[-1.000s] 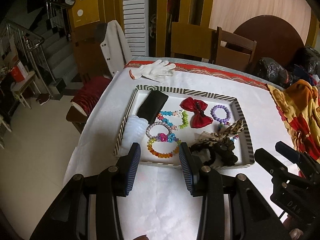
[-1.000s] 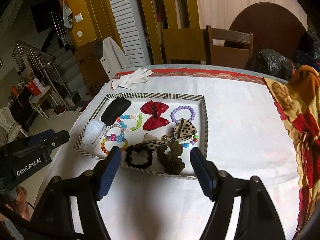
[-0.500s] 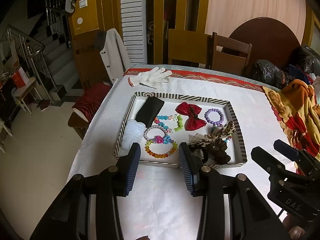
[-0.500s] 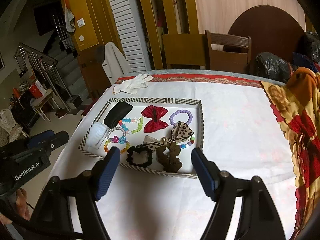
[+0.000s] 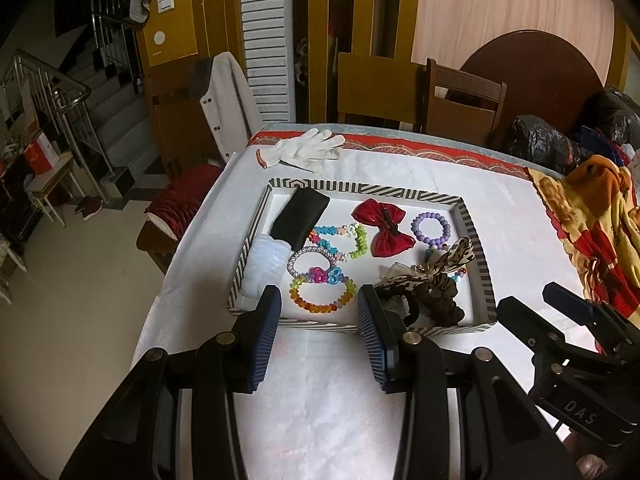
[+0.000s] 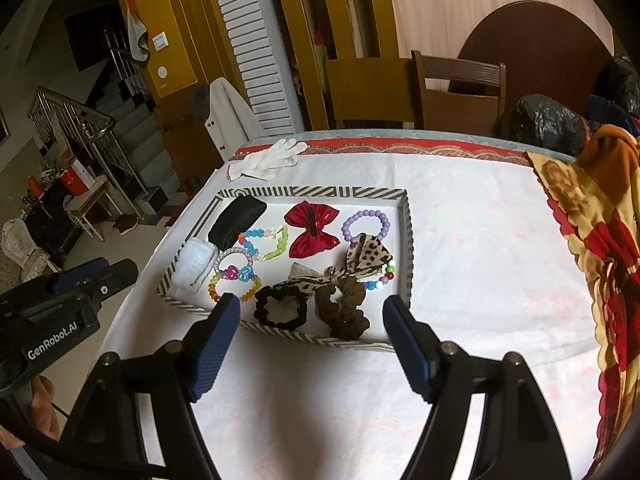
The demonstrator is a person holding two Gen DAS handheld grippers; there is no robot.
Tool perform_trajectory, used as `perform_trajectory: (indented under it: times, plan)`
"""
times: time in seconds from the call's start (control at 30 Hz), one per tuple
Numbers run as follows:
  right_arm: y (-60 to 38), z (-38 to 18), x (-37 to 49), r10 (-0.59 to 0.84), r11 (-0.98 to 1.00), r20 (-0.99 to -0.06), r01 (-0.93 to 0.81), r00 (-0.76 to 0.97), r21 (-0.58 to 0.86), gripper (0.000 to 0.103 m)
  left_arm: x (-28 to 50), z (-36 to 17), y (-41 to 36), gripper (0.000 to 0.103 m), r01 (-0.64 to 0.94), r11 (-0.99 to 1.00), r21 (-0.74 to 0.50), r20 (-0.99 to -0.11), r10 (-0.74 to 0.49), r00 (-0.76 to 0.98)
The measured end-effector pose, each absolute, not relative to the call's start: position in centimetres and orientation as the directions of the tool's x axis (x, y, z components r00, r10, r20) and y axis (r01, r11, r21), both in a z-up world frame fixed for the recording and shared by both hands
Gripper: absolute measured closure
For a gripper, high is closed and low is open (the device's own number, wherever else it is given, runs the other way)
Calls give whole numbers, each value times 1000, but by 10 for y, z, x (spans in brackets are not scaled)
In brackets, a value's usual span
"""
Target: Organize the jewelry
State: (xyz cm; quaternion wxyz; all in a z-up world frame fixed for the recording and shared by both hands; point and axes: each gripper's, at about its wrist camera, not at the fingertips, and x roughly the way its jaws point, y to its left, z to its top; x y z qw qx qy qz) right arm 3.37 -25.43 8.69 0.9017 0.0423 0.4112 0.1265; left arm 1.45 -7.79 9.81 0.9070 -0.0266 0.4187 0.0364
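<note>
A striped tray point(image 5: 464, 203) point(image 6: 407, 240) on the white tablecloth holds a black case point(image 5: 301, 218) point(image 6: 236, 221), a white pouch point(image 5: 266, 262), a red bow point(image 5: 383, 227) point(image 6: 313, 229), a purple bead bracelet point(image 5: 431, 225) point(image 6: 366, 224), several coloured bead bracelets point(image 5: 322, 294) point(image 6: 234, 280), a leopard bow point(image 6: 362, 258), a black scrunchie point(image 6: 280, 308) and a brown scrunchie point(image 6: 344, 310). My left gripper point(image 5: 319, 312) hangs open before the tray's near rim, nothing between its fingers. My right gripper point(image 6: 312, 322) is open too, wider, above the tray's near edge.
A white glove point(image 5: 306, 151) lies beyond the tray. A patterned orange cloth point(image 6: 600, 216) covers the table's right side. Wooden chairs point(image 5: 460, 104) stand at the far edge, black bags point(image 5: 536, 144) at back right. A staircase and floor lie off the left edge.
Both grippers have drawn back a little from the tray, which now looks smaller and farther. Nothing in the tray has moved; both stay open and empty.
</note>
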Motion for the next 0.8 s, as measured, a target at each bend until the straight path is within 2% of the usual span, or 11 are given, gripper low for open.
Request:
perform_trajectory:
  times: [0.8]
  plan:
    - [-253, 81, 38, 266, 964, -735, -194, 624, 184, 26, 21, 87, -81, 58, -86, 996, -18, -775, 41, 631]
